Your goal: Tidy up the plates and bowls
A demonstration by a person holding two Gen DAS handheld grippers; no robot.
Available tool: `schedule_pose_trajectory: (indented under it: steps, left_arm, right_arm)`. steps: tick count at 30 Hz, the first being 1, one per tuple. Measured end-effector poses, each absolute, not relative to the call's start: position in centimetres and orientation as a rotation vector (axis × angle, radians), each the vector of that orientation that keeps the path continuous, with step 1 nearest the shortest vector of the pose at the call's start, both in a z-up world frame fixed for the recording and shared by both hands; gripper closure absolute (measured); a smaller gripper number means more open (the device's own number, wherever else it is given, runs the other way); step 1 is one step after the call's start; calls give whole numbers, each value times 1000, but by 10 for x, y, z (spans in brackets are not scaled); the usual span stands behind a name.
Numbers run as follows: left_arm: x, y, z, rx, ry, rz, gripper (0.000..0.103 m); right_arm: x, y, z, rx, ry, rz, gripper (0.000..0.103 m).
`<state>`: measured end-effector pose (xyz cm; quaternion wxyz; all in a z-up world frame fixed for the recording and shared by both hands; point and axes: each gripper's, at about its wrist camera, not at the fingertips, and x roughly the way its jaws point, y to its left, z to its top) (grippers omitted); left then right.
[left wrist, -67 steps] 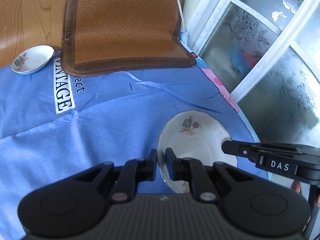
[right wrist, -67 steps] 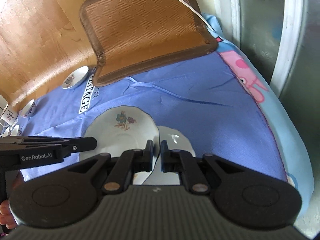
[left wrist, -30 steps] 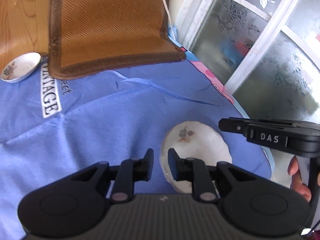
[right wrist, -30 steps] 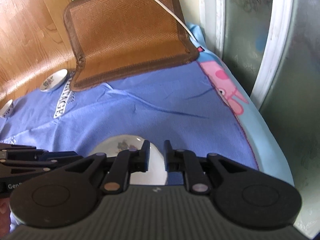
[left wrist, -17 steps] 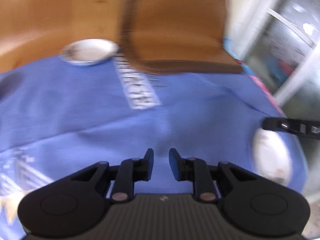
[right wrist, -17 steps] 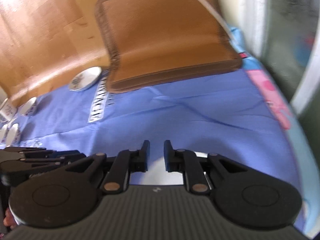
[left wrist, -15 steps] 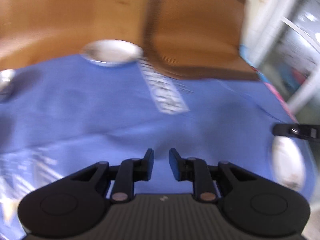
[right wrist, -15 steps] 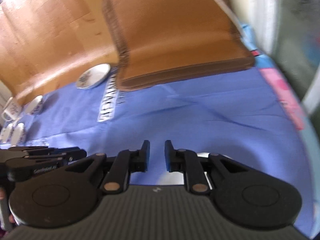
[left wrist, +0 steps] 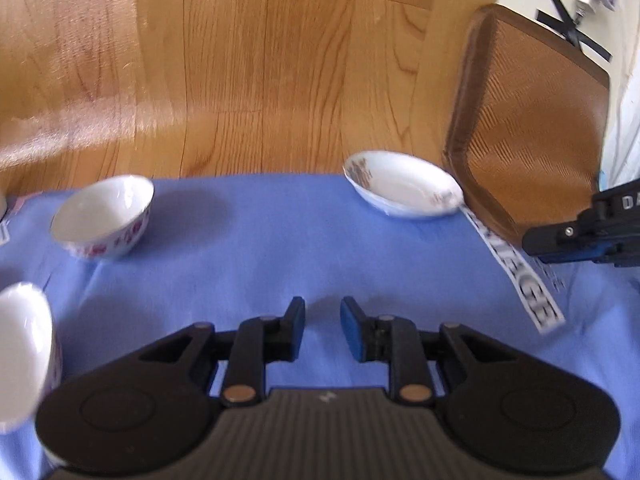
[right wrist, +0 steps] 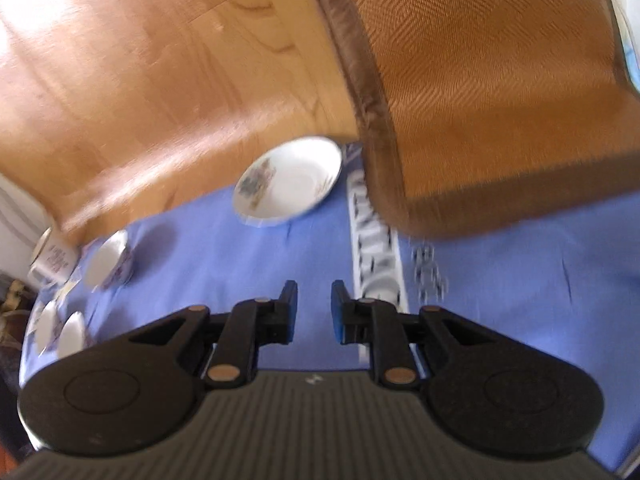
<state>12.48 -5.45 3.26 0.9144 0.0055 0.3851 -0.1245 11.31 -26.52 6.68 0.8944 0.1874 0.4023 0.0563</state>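
Plate (left wrist: pixel 404 194): shallow white dish with flower prints, mouth up, tipped slightly toward the camera in the left wrist view; at the far edge of the blue cloth (left wrist: pixel 280 248), just beside the brown woven mat (left wrist: pixel 532 128); no long axis, round.
Bowl (left wrist: pixel 102 216): white with pink flowers outside, upright, mouth up, tilted a little; far left on the cloth, well apart from the plate.
Other bowls: one blurred white rim (left wrist: pixel 22 356) at the left edge; in the right wrist view a cup (right wrist: pixel 54 258) and two more small bowls (right wrist: pixel 60 328) cluster at far left.
Surface: blue cloth with a white printed band (left wrist: pixel 516 276); wooden panel (left wrist: pixel 224 60) behind.
Left gripper (left wrist: pixel 322 326): released, jaws just opening, nothing between them.
Right gripper (right wrist: pixel 314 308): released, jaws just opening, empty; its tip appears at the right of the left wrist view.
Obstruction: the mat's edge overhangs the cloth beside the plate.
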Motion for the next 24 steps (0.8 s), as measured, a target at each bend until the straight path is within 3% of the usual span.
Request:
schedule_pose_trajectory:
  steps: [4, 7, 10, 16, 21, 24]
  left_arm:
    - [165, -54, 33, -55, 834, -273, 80]
    - [196, -53, 33, -140, 857, -258, 75]
    - [223, -51, 33, -218, 862, -230, 71]
    - [258, -55, 21, -328, 874, -209, 71]
    - [267, -58, 4, -385, 822, -220, 76]
    - [261, -64, -1, -306, 769, -234, 81]
  right_arm:
    - [151, -273, 67, 377, 826, 73, 76]
    - [176, -280, 63, 410, 823, 66, 65]
    - [201, -282, 59, 436, 822, 62, 65]
    - [235, -279, 47, 454, 816, 49, 65]
    - [242, -280, 26, 532, 820, 58, 66]
    - [241, -270, 26, 438, 785, 66, 71]
